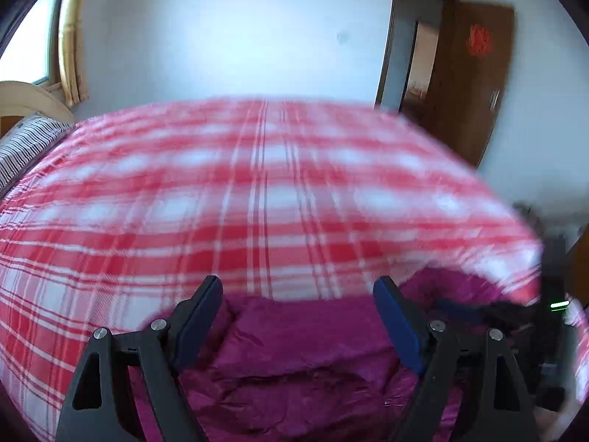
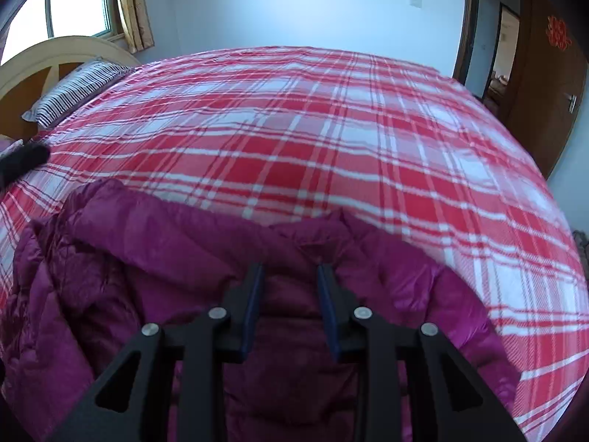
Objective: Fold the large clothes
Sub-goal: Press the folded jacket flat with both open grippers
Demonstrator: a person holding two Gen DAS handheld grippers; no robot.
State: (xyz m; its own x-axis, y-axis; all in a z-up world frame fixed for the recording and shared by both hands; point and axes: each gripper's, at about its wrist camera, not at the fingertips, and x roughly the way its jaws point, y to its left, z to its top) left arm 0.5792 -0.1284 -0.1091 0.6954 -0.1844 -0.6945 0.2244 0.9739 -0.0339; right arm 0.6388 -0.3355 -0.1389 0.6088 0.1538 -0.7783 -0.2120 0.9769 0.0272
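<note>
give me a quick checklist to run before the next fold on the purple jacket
1. Left gripper free to take cloth: ok, jaws stand wide with nothing between them.
2. Right gripper free: ok, jaws partly open over the jacket, pads not pressing cloth.
3. Jacket fully on the bed: cannot tell, its near part runs out of both views.
4. Room on the plaid bedspread beyond the jacket: ok, it lies bare up to the striped pillow.
5. Jacket lying smooth: not ok, its left side is bunched and creased.
6. Clear sight from the left wrist view: not ok, that picture is blurred.
</note>
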